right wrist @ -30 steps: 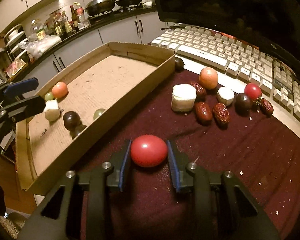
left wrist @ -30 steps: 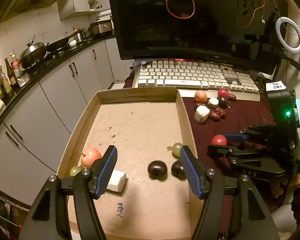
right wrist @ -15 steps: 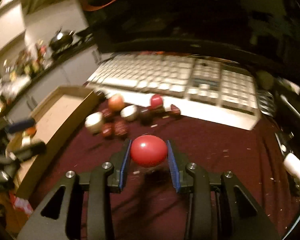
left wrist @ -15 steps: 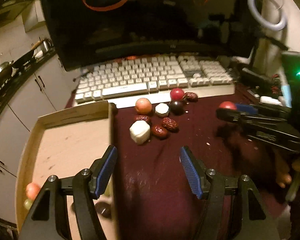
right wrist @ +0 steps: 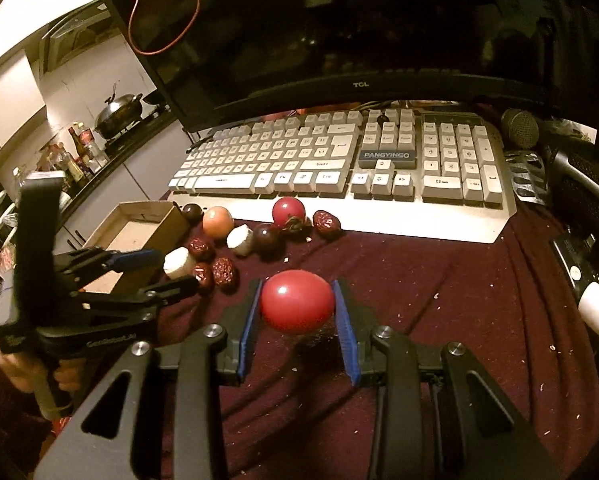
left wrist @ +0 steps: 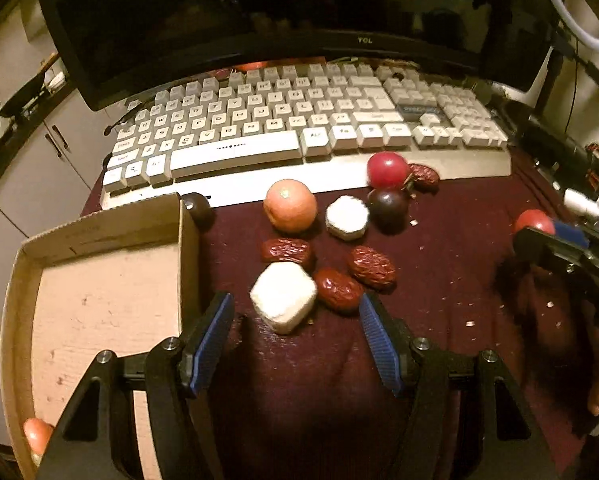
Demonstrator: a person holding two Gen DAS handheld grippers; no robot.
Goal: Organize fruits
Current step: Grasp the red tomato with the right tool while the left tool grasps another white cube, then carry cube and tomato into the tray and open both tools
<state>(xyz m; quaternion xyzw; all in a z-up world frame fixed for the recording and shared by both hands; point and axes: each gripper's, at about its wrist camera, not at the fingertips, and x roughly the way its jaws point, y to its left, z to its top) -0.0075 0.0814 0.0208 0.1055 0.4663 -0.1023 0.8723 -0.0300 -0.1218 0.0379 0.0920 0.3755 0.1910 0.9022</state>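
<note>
The left gripper [left wrist: 295,332] swung away from over the cardboard tray [left wrist: 99,288] and came to face the white cube [left wrist: 283,297] and red dates [left wrist: 337,290] on the surface. The right gripper [right wrist: 297,316], carrying the red tomato [right wrist: 297,301], drew back rightward from the tray.

red tomato [right wrist: 297,306] | blue claw pads [right wrist: 344,332] | maroon cloth [right wrist: 439,300] | white cube [left wrist: 283,297] | orange fruit [left wrist: 290,205]

Dim, warm yellow-orange cast in both views. Strong fisheye bending and dark vignette at edges. Glossy red round fruit [right wrist: 297,306] shows a small glare spot upper left. Black hand-held gripper [right wrist: 179,270] at left of right-wrist view motion-blurred. Shadows pool on dark maroon cloth-covered worktop [left wrist: 439,240].
</note>
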